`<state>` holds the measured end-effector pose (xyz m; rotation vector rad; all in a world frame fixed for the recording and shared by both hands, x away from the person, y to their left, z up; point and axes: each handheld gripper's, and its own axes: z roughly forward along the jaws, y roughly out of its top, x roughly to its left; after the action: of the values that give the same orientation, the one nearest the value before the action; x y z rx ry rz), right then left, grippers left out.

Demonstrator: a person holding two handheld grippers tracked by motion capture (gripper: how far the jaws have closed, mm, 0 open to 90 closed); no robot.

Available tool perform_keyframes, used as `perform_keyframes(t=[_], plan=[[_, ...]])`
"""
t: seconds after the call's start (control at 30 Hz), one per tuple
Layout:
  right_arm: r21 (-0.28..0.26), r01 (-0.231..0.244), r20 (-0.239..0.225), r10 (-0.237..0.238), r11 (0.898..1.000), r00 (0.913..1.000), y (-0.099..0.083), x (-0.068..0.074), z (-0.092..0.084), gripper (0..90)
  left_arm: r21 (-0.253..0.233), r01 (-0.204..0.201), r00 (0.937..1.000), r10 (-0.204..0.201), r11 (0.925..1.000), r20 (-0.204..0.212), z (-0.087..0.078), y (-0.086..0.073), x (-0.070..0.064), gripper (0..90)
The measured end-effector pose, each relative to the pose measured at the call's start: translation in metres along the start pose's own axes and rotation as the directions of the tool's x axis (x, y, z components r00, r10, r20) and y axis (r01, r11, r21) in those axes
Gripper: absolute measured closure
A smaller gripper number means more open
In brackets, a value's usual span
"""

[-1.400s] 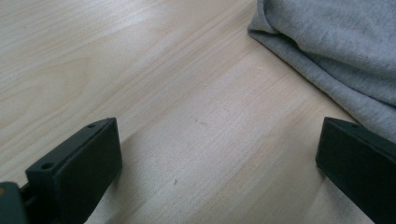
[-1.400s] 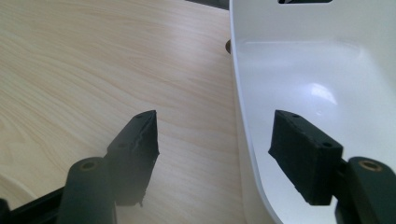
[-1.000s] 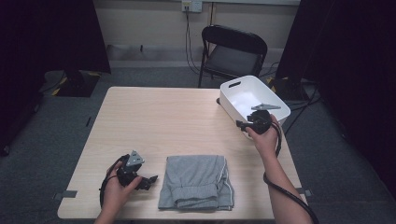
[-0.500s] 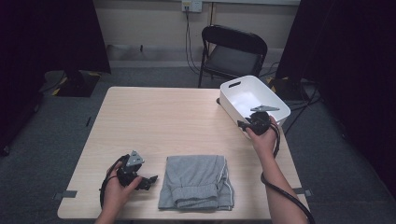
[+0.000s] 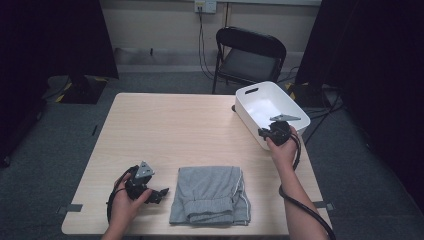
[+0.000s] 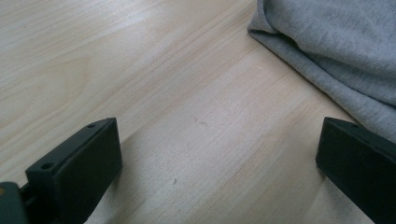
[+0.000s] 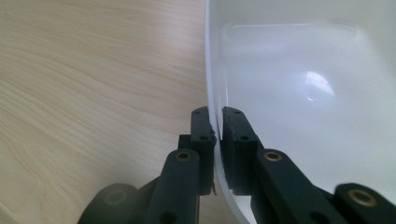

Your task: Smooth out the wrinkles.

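Now my right gripper (image 7: 217,122) has just closed onto the white bin (image 5: 295,111)'s near wall; tugged sideways, that thin rim probably slips free.

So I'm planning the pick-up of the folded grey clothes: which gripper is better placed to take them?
Left, probably. The left gripper sits open right beside the clothes, whose edge shows just past its jaws. The right gripper, whose jaws have just been closing, is clamped on the white bin's wall.

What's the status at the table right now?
Right tongs just closed on white plastic bin wall. Left tongs open, beside folded grey cloth. Nothing blocking.
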<state>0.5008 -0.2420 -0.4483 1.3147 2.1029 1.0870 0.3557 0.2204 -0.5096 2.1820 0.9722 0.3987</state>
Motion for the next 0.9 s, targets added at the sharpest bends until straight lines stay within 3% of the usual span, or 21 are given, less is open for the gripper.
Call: perform_keyframes(t=[0.1, 0.43, 0.9], plan=[[-0.002, 0.024, -0.006, -0.024, 1.0, 0.9997, 0.0, 0.001, 0.0, 84.3, 0.0, 0.0, 1.0, 0.0, 1.0, 0.001, 0.0, 0.0, 0.0, 0.0], [-0.017, 0.03, -0.043, -0.031, 0.999, 0.9986, -0.004, 0.008, -0.001, 83.8, 0.0, 0.002, 1.0, -0.002, 1.0, -0.001, 0.0, 0.0, 0.0, 0.0], [-0.027, 0.089, -0.119, -0.091, 0.996, 0.9887, -0.007, 0.035, -0.002, 83.7, 0.001, 0.001, 1.0, -0.001, 1.0, -0.001, 0.0, 0.0, 0.0, 0.0]])
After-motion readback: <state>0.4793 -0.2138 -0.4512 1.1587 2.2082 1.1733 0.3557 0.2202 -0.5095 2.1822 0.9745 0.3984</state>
